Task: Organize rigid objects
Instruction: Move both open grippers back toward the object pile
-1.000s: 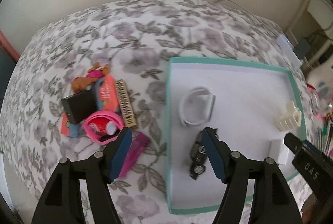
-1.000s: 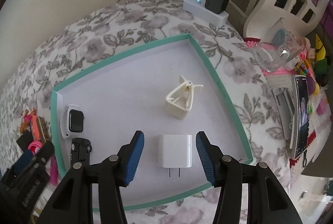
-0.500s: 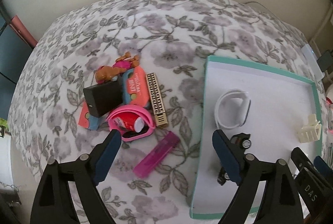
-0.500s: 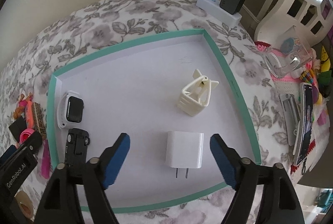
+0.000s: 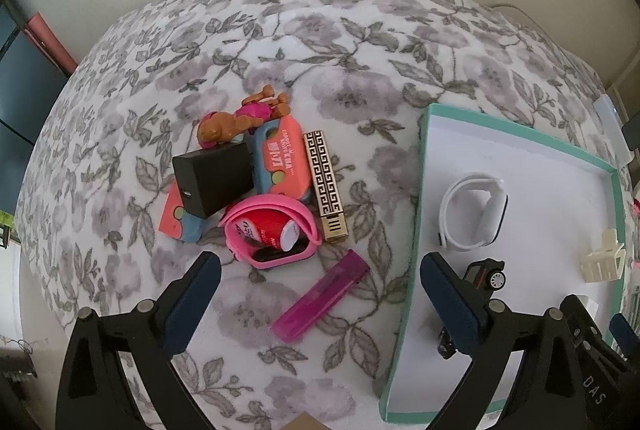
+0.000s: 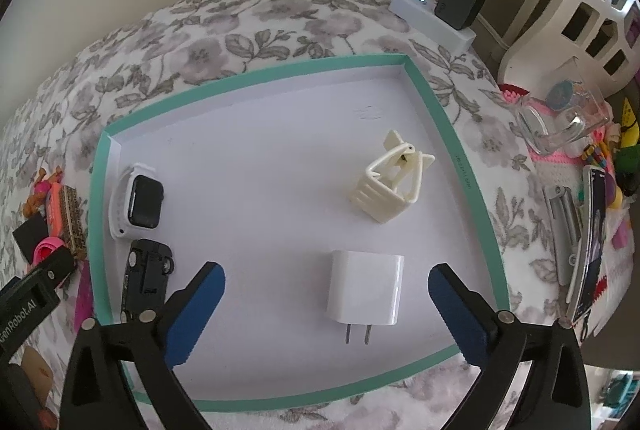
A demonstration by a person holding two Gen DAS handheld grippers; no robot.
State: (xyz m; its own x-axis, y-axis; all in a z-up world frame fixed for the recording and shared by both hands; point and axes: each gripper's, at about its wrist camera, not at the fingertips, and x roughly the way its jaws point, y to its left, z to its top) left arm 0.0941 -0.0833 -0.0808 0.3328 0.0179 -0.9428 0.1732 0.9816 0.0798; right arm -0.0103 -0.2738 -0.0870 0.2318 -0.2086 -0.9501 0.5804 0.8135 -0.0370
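Your right tongs (image 6: 326, 294) have just been opening wide, straddling the glossy white charger (image 6: 365, 288) untouched, prongs pointing toward you. Your left tongs (image 5: 320, 294), also just opening, are holding nothing.

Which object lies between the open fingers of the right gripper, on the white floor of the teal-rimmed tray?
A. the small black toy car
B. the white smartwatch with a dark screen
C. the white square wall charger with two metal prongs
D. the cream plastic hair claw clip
C: the white square wall charger lies flat between the fingers of the right gripper, whose pads stand clear of it, in the teal-rimmed tray.
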